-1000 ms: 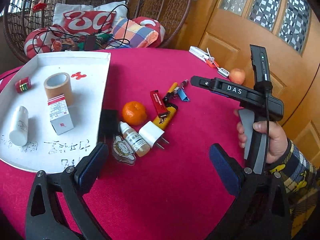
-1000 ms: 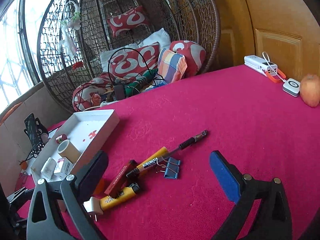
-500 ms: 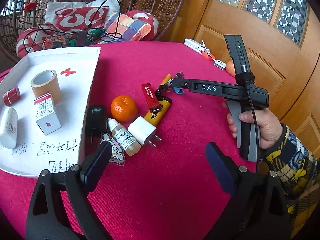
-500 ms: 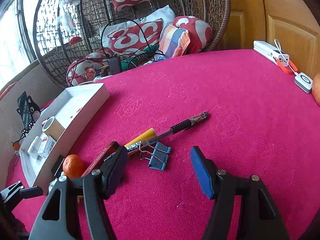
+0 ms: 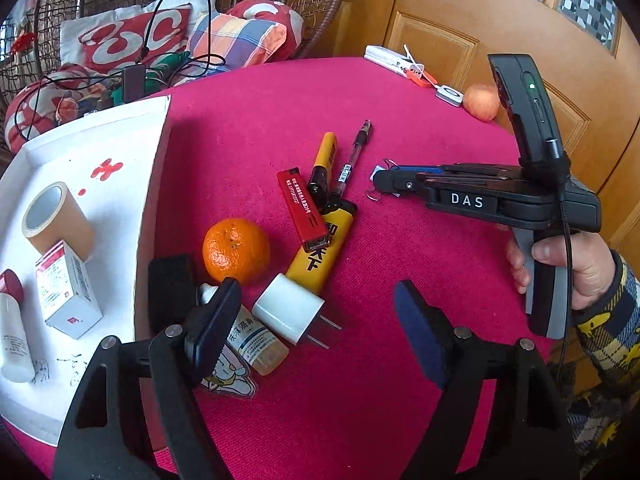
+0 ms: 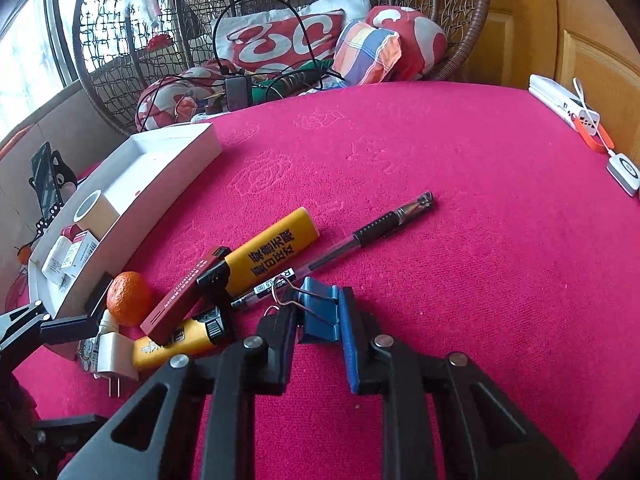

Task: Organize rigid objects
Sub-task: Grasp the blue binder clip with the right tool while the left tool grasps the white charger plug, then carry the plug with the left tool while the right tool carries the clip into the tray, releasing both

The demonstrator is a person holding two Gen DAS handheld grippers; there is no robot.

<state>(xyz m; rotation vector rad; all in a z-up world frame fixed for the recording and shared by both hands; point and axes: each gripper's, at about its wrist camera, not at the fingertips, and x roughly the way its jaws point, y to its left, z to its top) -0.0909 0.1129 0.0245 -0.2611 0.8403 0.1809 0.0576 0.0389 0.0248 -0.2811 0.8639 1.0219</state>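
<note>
My right gripper (image 6: 318, 312) is low on the red tablecloth, its jaws closing, and both pads press a blue binder clip (image 6: 320, 314). The left wrist view shows its tip (image 5: 384, 180) at the clip, right of the pen (image 5: 352, 156). My left gripper (image 5: 316, 304) hangs over the pile, jaws closing but apart. A white plug charger (image 5: 288, 312) and a dropper bottle (image 5: 256, 340) lie between its fingers, untouched. An orange (image 5: 236, 250), a red stick (image 5: 302, 208) and two yellow lighters (image 5: 320, 256) lie just beyond. The white tray (image 5: 156, 168) at left holds a tape roll (image 5: 56, 216) and a small box (image 5: 68, 292).
A black adapter (image 5: 170, 292) leans against the tray wall beside my left finger. An apple (image 5: 482, 102) and a white power bank (image 5: 394, 60) sit at the table's far right edge. A wicker chair with cushions (image 6: 288, 40) and a wooden door stand behind.
The right jaws went from wide apart to closed around the blue clip while sinking onto it. The left gripper came closer to the pile and its jaws narrowed.
</note>
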